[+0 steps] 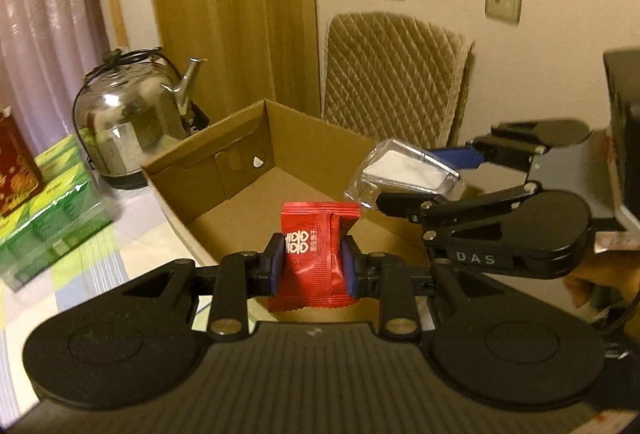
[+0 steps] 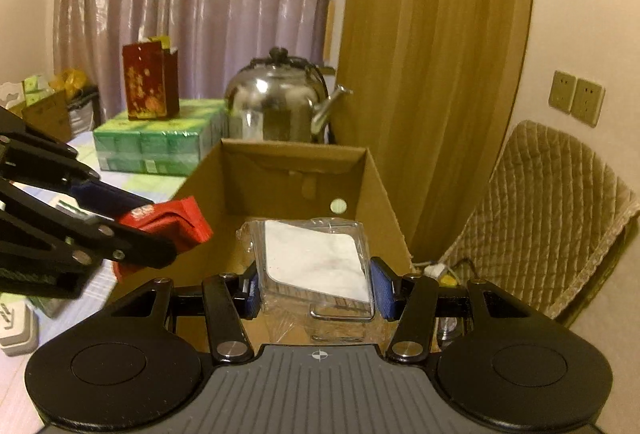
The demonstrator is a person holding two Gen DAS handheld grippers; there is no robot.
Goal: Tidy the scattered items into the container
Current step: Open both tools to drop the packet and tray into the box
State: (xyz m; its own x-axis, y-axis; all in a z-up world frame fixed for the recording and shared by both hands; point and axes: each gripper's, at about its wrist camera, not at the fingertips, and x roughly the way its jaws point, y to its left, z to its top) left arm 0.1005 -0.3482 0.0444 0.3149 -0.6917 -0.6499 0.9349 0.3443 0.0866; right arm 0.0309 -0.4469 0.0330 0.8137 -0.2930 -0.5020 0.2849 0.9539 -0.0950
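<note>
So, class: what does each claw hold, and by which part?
Left claw: the red sachet, pinched across its lower middle. Right claw: the clear plastic packet, gripped by its two side edges. Both are over the cardboard box.

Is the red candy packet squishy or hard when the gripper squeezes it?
Probably squishy: the red packet looks pinched narrower between the left gripper's blue pads. Likely light too, since it sticks up above the cardboard box without drooping. Its crinkly foil may be slippery.
</note>
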